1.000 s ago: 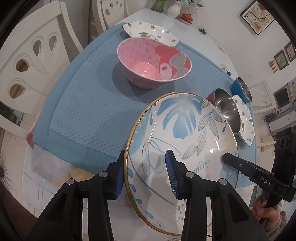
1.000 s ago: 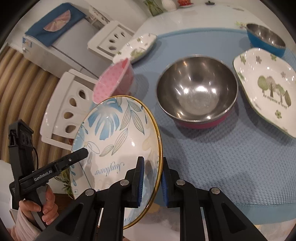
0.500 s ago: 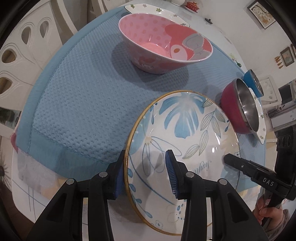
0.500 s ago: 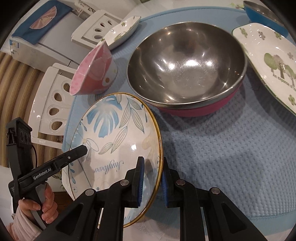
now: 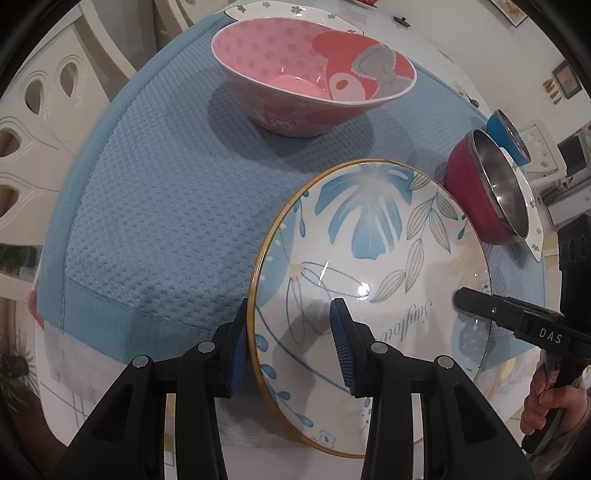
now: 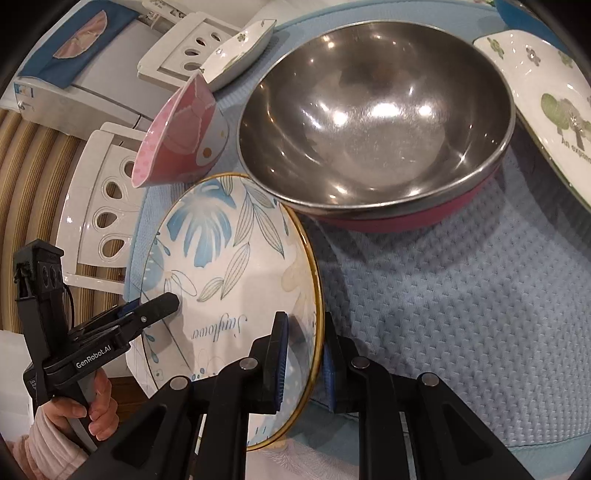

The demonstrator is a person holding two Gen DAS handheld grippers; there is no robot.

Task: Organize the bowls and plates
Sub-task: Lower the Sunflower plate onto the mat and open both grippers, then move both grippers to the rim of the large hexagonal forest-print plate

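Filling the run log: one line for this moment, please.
floral plate | left tongs shut on rim | right tongs shut on opposite rim | over blue mat

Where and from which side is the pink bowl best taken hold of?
Grip the pink bowl by its thin flared rim, one pad inside and one outside, coming from above on the near side. It sits upright and apart from the other dishes, and its wide sloping wall gives no other purchase.

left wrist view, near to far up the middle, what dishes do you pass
floral plate held at its rim by the left gripper → pink bowl on the blue mat → white flower-print dish at the far edge
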